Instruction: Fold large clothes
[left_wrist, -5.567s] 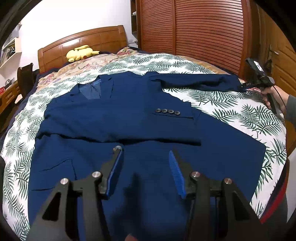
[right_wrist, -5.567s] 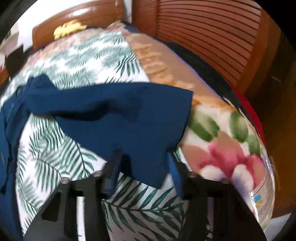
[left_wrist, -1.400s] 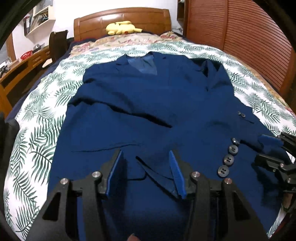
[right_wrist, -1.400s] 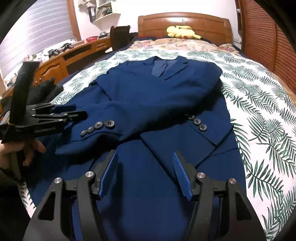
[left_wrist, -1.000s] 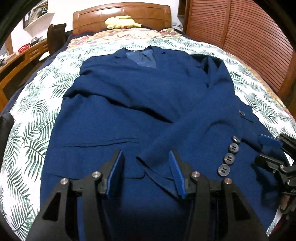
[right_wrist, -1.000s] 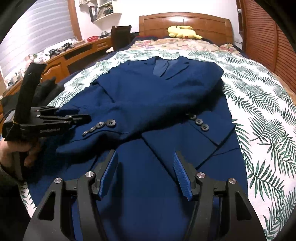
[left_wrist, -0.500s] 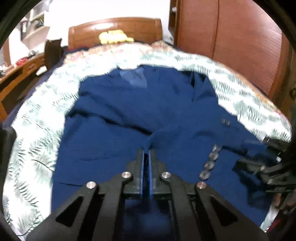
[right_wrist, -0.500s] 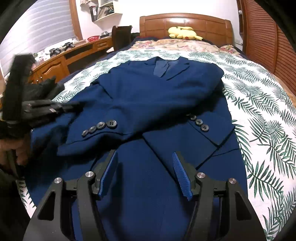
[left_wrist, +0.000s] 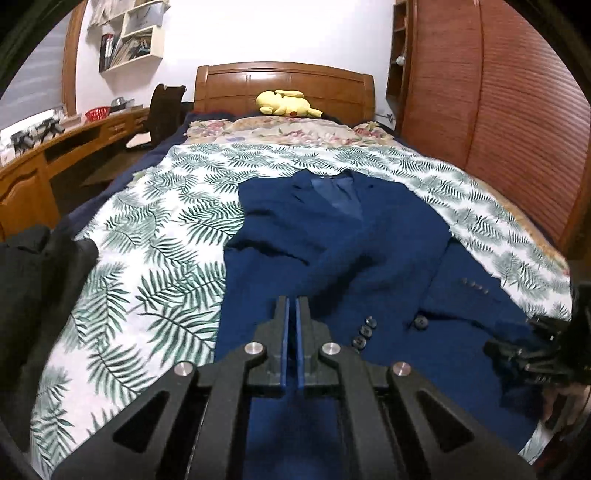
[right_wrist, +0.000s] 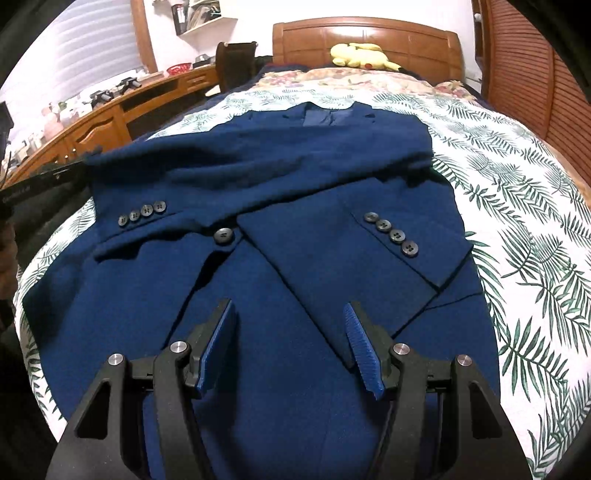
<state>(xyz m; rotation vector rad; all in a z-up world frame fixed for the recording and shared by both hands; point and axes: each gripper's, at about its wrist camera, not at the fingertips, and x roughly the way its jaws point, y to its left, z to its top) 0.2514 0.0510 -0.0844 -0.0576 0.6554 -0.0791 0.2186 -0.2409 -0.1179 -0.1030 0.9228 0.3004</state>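
- Left tongs (left_wrist: 291, 314) had snapped closed: half a second earlier they were shutting over the jacket's lower left panel, a second earlier still spread wide. Now the pads (left_wrist: 285, 343) sat nearly together with blue cloth between them, so we judged them gripping the jacket (right_wrist: 295, 177) at its left edge.
- In the left view, the jacket's left side had come inward; leaf-print bedspread (left_wrist: 155, 266) now showed at lower left of frame where blue cloth lay before.
- Right tongs (right_wrist: 290, 343) unchanged: spread wide, holding nothing, hovering over the hem at bottom centre of the right view.
- Jacket lay face-up on the bed, collar toward the headboard (right_wrist: 365, 37) at top of frame, both sleeves already crossed over the chest; cuff buttons (right_wrist: 142, 213) mid-left, second cuff's buttons (right_wrist: 391, 232) mid-right.
- Our read: sleeve stage done, side-fold under way with the left tongs carrying the left edge toward the centre line.
- Risk as we judged it: dragging the panel could pull the upper sleeve off its crossed position.
- Yellow plush (left_wrist: 284, 103) at the headboard, well clear.
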